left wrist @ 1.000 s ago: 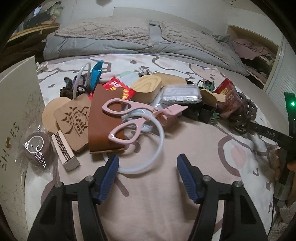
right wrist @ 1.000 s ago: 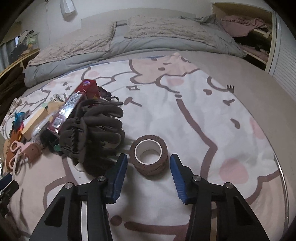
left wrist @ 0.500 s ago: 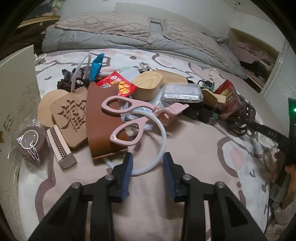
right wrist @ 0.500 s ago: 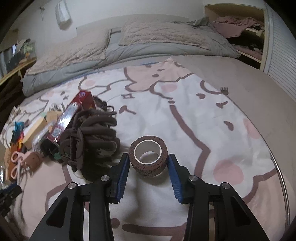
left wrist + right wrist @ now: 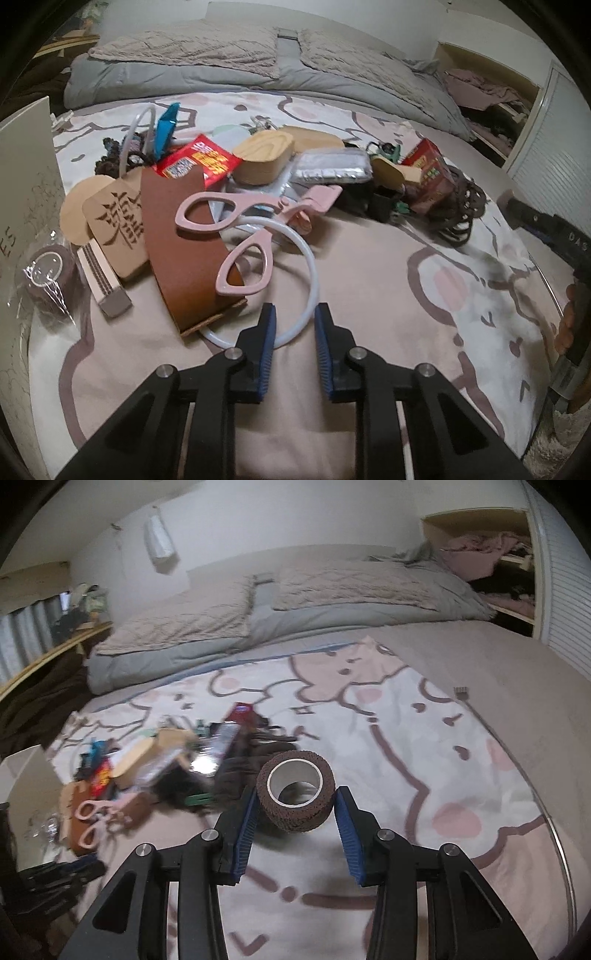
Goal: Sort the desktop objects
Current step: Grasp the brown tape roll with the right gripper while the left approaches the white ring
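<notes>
Right wrist view: a brown tape roll (image 5: 295, 792) is pinched by the right gripper (image 5: 295, 805) above a cartoon-printed mat (image 5: 424, 746), with a bed (image 5: 332, 602) seen behind. In the left wrist view, the left gripper (image 5: 294, 325) is pressed together around a white ring (image 5: 312, 273) beside pink scissors (image 5: 236, 236).

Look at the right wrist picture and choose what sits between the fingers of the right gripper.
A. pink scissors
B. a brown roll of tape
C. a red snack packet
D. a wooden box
B: the brown roll of tape sits between the blue pads of the right gripper, touching both, while the pink scissors lie far off in the pile at the left.
</notes>
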Demonstrator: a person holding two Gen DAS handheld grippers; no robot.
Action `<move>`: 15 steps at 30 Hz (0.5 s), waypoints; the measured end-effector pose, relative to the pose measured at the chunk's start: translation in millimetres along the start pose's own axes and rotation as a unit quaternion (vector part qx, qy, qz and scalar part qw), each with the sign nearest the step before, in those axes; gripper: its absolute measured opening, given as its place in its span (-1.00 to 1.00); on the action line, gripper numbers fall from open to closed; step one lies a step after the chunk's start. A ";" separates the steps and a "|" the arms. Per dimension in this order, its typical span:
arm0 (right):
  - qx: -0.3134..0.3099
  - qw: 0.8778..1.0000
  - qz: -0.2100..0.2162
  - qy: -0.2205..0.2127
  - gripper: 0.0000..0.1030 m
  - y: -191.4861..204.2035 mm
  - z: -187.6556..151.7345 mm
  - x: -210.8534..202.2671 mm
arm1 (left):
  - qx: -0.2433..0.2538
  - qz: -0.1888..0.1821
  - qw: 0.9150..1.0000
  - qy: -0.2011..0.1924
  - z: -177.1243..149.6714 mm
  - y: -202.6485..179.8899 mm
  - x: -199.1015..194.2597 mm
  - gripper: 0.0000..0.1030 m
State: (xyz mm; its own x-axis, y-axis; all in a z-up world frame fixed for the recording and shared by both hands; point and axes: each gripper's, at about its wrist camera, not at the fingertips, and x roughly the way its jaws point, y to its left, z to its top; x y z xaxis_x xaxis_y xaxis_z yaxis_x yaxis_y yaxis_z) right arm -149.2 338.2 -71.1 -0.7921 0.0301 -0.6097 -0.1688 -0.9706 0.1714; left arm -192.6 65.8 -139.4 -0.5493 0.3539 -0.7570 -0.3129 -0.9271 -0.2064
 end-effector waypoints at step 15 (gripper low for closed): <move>-0.044 0.993 0.099 0.036 -0.17 50.5 -27.2 -3.4 | 0.017 -0.027 0.999 0.016 -46.5 -7.9 -27.5 -0.58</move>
State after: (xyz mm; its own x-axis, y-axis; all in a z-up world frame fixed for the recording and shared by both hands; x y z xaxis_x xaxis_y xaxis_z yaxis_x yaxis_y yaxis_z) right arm -139.1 282.6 -81.4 -0.7598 -0.1781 -0.6253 0.0403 -0.9728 0.2281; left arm -139.0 57.7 -145.7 -0.5054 0.3983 -0.7655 -0.3672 -0.9021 -0.2269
